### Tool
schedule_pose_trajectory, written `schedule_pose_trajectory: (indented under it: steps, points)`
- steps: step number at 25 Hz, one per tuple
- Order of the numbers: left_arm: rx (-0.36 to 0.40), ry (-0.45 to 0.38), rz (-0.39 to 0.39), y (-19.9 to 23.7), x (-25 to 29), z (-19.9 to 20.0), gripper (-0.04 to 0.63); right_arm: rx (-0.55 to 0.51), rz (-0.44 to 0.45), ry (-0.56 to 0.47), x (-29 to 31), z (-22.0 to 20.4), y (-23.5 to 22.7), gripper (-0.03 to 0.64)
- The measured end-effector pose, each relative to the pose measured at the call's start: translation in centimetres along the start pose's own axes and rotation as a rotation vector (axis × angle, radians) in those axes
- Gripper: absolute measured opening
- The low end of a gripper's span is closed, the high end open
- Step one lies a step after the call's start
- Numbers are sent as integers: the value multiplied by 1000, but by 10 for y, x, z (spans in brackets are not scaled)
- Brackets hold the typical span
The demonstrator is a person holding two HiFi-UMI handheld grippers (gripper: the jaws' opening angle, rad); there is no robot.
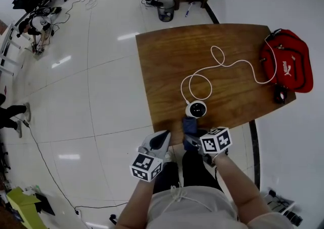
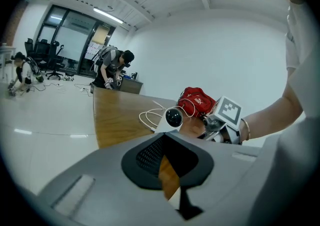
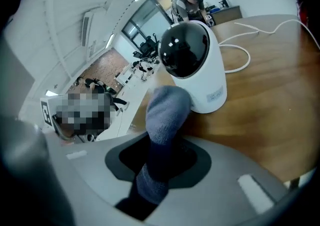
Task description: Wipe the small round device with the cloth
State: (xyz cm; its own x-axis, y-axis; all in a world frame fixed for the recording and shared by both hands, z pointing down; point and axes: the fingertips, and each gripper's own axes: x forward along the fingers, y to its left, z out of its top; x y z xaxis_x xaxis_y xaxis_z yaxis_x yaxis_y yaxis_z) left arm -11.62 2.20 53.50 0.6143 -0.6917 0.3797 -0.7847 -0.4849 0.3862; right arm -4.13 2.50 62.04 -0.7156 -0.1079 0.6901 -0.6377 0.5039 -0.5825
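The small round device (image 1: 196, 108), white with a black glossy face, stands near the wooden table's (image 1: 167, 55) front edge. My right gripper (image 1: 192, 139) is shut on a blue-grey cloth (image 1: 189, 124) just in front of it. In the right gripper view the cloth (image 3: 166, 112) sticks up from the jaws, and its tip lies against the lower left side of the device (image 3: 192, 62). My left gripper (image 1: 161, 141) is shut and empty, off the table's front edge, left of the device. In the left gripper view the device (image 2: 173, 117) shows beyond the closed jaws.
A white cable (image 1: 217, 66) loops from the device across the table toward a red bag (image 1: 286, 61) at the right edge. A small dark object (image 1: 279, 94) lies below the bag. A bin (image 1: 165, 9) and a person stand beyond the far end.
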Motion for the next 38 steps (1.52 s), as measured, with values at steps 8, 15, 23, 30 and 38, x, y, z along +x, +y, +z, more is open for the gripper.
schedule_pose_trajectory:
  steps: [8, 15, 23, 30, 38]
  points:
    - [32, -45, -11, -6, 7, 27, 3, -310, 4, -252, -66, 70, 57, 107]
    - [54, -32, -35, -19, 11, 26, 3, -150, -36, -251, -52, 51, 11, 107]
    - [40, 24, -38, -24, 10, 0, 3, -38, -65, -179, -27, 33, -32, 107]
    - [42, 44, -49, -27, 16, -2, 3, 103, -37, -85, -25, 4, -44, 107]
    - [54, 9, -40, -20, 30, 21, 3, -304, 15, -158, -78, 59, 27, 107]
